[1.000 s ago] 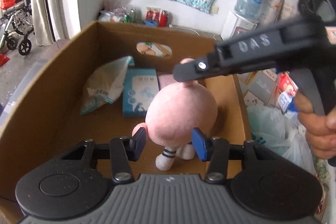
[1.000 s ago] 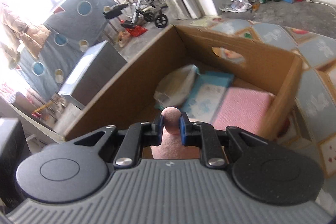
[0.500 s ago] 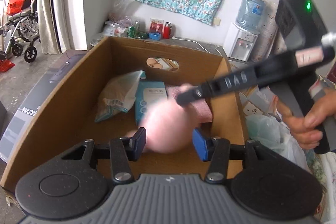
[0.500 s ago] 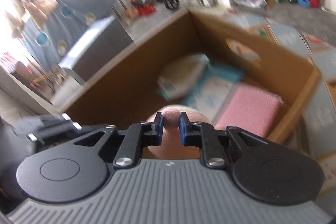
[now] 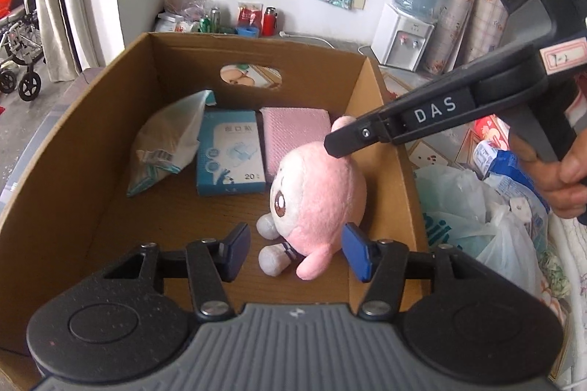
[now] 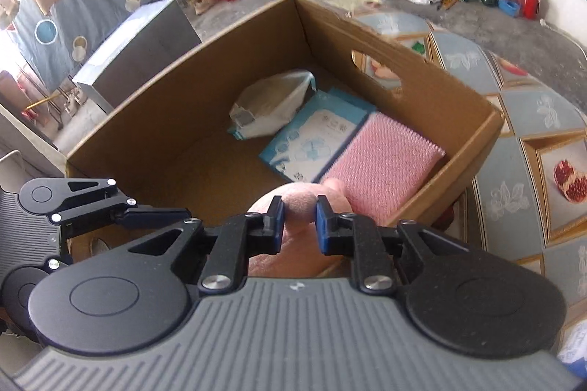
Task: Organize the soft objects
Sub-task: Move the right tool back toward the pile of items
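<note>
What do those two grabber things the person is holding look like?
Each is black with a ribbed grey top, two round black discs and blue pads on its fingers. The left gripper and the right gripper match. Seen from the side, the right one has white letters "DAS", a pink-edged label and a small green light.

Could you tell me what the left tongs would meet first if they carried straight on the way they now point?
Most likely the pink plush toy, which sits just ahead between the open left tongs, on the floor of the cardboard box. Depth is hard to judge.
</note>
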